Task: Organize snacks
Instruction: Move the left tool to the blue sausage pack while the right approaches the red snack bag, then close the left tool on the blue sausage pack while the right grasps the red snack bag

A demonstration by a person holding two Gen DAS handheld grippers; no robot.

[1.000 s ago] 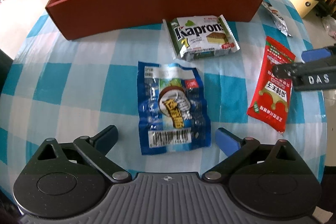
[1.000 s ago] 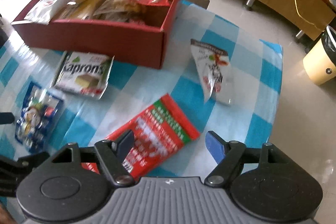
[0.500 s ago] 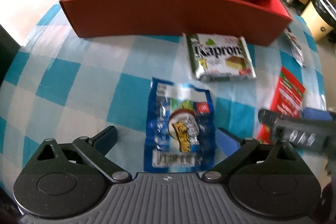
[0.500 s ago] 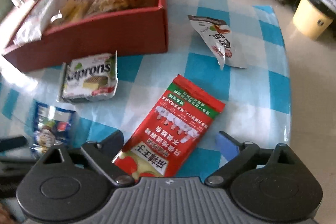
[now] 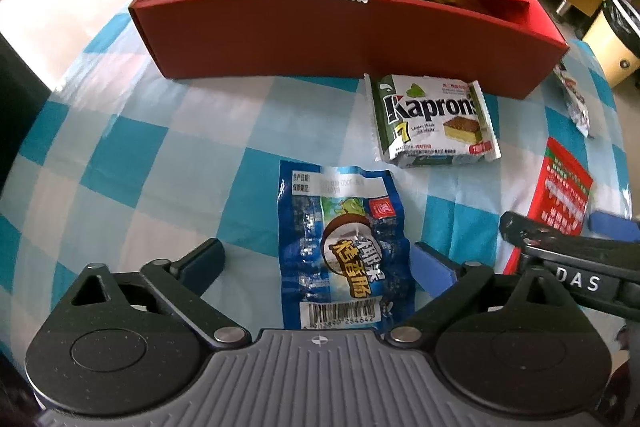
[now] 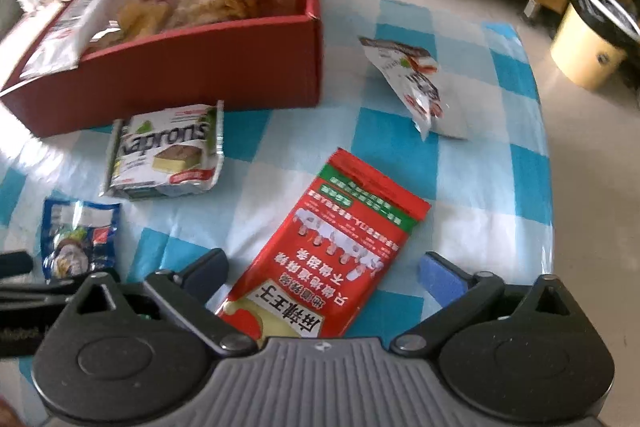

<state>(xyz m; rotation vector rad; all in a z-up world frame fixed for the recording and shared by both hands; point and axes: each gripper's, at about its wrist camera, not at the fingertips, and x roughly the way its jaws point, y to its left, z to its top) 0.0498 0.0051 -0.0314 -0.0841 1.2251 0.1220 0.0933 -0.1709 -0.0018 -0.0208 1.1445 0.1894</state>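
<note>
Snacks lie loose on the checked cloth in front of the red box, which already has several bags in it. My left gripper hangs over the blue packet; its jaws are closing slowly but are wide apart, with the packet lying between them and neither pad pressing on it. My right gripper stands wide over the red packet, which lies slantwise between the fingers, held by nothing. The wafer pack sits just before the box wall, and a white sachet lies off toward the far edge of the table.

I judge the step in hand is a double pick. To do it well, I would lower each gripper until the fingertips touch the cloth on both sides of its packet, then close so the film bunches into a ridge the pads can pinch. The red packet is askew, so I would roll my right wrist to cross its narrow width. Whether my left fingertips already touch the cloth I cannot tell from this angle. The two grippers are near each other, so I would lift one first.
</note>
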